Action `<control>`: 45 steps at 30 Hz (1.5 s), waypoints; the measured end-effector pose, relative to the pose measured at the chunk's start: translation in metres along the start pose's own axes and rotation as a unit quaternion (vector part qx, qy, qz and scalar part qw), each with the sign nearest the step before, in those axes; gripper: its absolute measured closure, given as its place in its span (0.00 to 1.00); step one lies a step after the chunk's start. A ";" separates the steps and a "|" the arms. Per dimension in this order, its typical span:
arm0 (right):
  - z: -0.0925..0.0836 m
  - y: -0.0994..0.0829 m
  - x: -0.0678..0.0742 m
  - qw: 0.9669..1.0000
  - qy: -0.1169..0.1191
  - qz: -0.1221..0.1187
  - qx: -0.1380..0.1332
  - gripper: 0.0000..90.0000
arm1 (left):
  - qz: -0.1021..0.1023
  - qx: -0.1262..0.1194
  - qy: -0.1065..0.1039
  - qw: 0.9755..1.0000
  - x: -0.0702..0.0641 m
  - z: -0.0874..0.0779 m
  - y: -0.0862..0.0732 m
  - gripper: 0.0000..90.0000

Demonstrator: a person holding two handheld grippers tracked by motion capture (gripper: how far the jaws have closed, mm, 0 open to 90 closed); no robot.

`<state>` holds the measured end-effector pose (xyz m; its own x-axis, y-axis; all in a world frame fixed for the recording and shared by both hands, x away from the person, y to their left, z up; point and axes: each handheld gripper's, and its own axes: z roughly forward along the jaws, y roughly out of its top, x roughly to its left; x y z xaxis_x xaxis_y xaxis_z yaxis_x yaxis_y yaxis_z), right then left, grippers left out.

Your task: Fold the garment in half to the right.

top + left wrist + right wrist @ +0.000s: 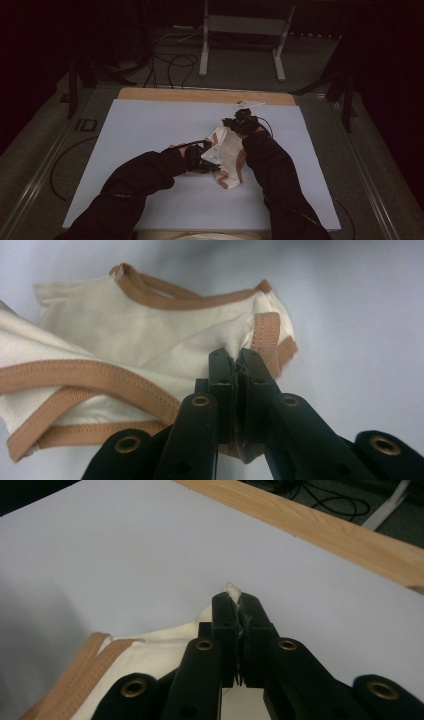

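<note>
A small cream garment with tan trim (229,152) lies crumpled in the middle of the white table top (150,125). My left gripper (215,167) is shut on a fold of the cream garment (130,335) near a tan-edged corner, its jaws pressed together on the cloth. At the garment's far end my right gripper (239,121) is shut on a cream tip of the garment (150,665), which pokes out between the closed jaws. A tan band (80,675) runs along the lower left of the right gripper view.
A wooden strip (205,95) borders the table's far edge, also seen as a wooden strip (320,525) beyond the right gripper. Cables (175,62) and a metal stand (242,30) sit on the floor behind. Dark sleeves (145,185) reach in from the bottom.
</note>
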<state>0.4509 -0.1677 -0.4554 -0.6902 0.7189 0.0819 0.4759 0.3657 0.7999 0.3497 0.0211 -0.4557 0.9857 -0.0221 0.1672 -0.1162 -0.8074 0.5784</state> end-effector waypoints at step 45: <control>-0.007 -0.059 -0.050 0.998 -0.031 0.050 0.008 0.95 | -0.069 0.005 -0.003 0.998 -0.001 0.066 0.038 0.90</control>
<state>0.4540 -0.2293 -0.5027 -0.6044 0.7870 0.1239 0.5492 0.2989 0.7804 0.3523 -0.0488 -0.4870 0.9929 0.0863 0.0813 0.0223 -0.8091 0.5872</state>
